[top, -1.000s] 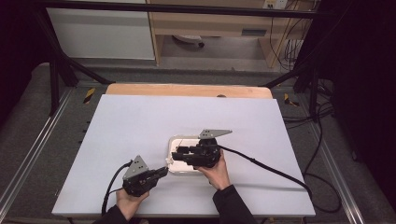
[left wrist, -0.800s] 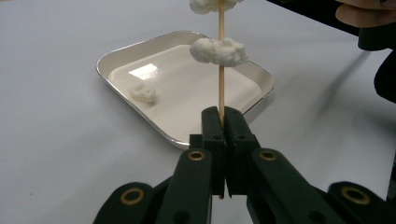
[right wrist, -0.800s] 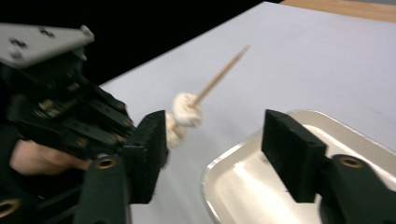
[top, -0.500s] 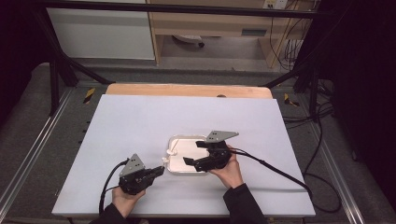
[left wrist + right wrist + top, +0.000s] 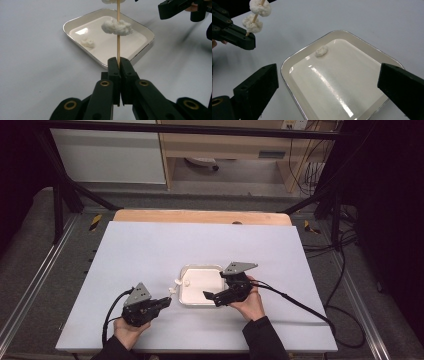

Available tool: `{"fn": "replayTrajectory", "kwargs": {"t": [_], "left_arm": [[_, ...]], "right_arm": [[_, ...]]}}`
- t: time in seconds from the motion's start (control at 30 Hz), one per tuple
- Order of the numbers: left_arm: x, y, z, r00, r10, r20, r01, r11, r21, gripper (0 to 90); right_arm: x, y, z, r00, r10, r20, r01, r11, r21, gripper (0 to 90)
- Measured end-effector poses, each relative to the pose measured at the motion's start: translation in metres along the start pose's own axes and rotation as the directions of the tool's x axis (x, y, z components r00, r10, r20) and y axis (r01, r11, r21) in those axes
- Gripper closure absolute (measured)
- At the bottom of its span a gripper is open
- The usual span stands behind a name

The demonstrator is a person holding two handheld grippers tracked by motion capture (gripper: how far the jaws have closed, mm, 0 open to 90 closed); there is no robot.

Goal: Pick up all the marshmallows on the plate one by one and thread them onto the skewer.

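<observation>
A white square tray [image 5: 186,301] sits on the table's near middle. One small white puffy piece [image 5: 322,51] lies in it near a corner, also seen from the other side as piece [image 5: 87,43]. My left gripper [image 5: 168,300], just left of the tray, is shut on a thin wooden skewer [image 5: 118,42] that points up and forward. Two white pieces are threaded on the skewer, the lower one [image 5: 117,26] over the tray's rim [image 5: 75,21] and the upper one [image 5: 260,7] near the tip. My right gripper [image 5: 206,295] hovers over the tray's right side, open and empty, its midpoint [image 5: 328,70] above the tray.
The tray stands on a pale sheet [image 5: 150,250] covering the table, with a wooden strip [image 5: 200,216] at the far edge. Cables [image 5: 300,302] trail from both grippers toward the near right. Dark frame bars and shelving stand beyond the table.
My right gripper has drawn back a little to the right and toward the near edge of the tray. The left gripper has held its place with the skewer.
</observation>
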State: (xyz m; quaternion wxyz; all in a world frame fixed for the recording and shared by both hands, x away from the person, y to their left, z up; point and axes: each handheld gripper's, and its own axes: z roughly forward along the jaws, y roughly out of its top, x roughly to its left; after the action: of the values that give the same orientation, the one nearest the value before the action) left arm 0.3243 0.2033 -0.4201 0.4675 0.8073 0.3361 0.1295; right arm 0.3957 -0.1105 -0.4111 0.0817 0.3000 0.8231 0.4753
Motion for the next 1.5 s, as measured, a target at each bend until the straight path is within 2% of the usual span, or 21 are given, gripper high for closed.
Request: {"fn": "replayTrajectory", "kwargs": {"t": [0.2, 0.43, 0.67, 0.83, 0.93, 1.03, 1.13, 1.23, 1.27, 1.37, 1.5], "left_arm": [[0.008, -0.004, -0.01, 0.9999, -0.01, -0.013, 0.01, 0.9999, 0.014, 88.2], [0.016, -0.01, -0.015, 0.9994, -0.034, -0.01, 0.034, 0.9994, 0.007, 88.2], [0.02, -0.014, -0.015, 0.9992, -0.04, -0.006, 0.04, 0.999, 0.019, 88.2], [0.02, -0.014, -0.013, 0.9993, -0.038, -0.004, 0.038, 0.9991, 0.021, 88.2], [0.019, -0.014, -0.013, 0.9993, -0.038, -0.002, 0.039, 0.9991, 0.02, 88.2], [0.019, -0.014, -0.013, 0.9993, -0.038, -0.001, 0.038, 0.9991, 0.021, 88.1], [0.019, -0.014, -0.012, 0.9993, -0.038, 0.0, 0.038, 0.999, 0.024, 88.2], [0.019, -0.014, -0.012, 0.9993, -0.038, 0.0, 0.038, 0.999, 0.023, 88.1], [0.019, -0.014, -0.012, 0.9993, -0.038, 0.0, 0.038, 0.999, 0.023, 88.2], [0.019, -0.014, -0.012, 0.9993, -0.038, 0.0, 0.038, 0.999, 0.024, 88.1], [0.019, -0.014, -0.012, 0.9993, -0.037, 0.0, 0.037, 0.999, 0.023, 88.2]], "right_arm": [[-0.003, 0.003, 0.002, 0.9995, 0.029, 0.01, -0.029, 0.999, -0.014, 3.0], [-0.007, 0.007, 0.012, 0.9986, 0.044, 0.028, -0.044, 0.999, 0.004, 1.9], [-0.002, 0.016, 0.033, 0.9986, 0.021, 0.049, -0.023, 0.999, 0.039, 2.3], [-0.001, 0.023, 0.05, 0.9989, 0.019, 0.043, -0.021, 0.999, 0.05, 3.9], [0.0, 0.026, 0.057, 0.9985, -0.001, 0.054, -0.003, 0.997, 0.072, 7.5], [-0.001, 0.027, 0.065, 0.9987, 0.007, 0.05, -0.011, 0.996, 0.089, 11.1], [-0.001, 0.029, 0.072, 0.9986, -0.009, 0.053, 0.003, 0.995, 0.101, 15.6], [-0.002, 0.031, 0.078, 0.9993, -0.005, 0.037, 0.001, 0.996, 0.092, 19.0], [-0.001, 0.031, 0.08, 0.999, -0.006, 0.045, 0.001, 0.995, 0.098, 19.8], [0.001, 0.033, 0.087, 0.9983, -0.032, 0.049, 0.026, 0.992, 0.12, 22.5], [0.001, 0.03, 0.094, 0.9989, -0.026, 0.04, 0.021, 0.991, 0.131, 29.7]]}}
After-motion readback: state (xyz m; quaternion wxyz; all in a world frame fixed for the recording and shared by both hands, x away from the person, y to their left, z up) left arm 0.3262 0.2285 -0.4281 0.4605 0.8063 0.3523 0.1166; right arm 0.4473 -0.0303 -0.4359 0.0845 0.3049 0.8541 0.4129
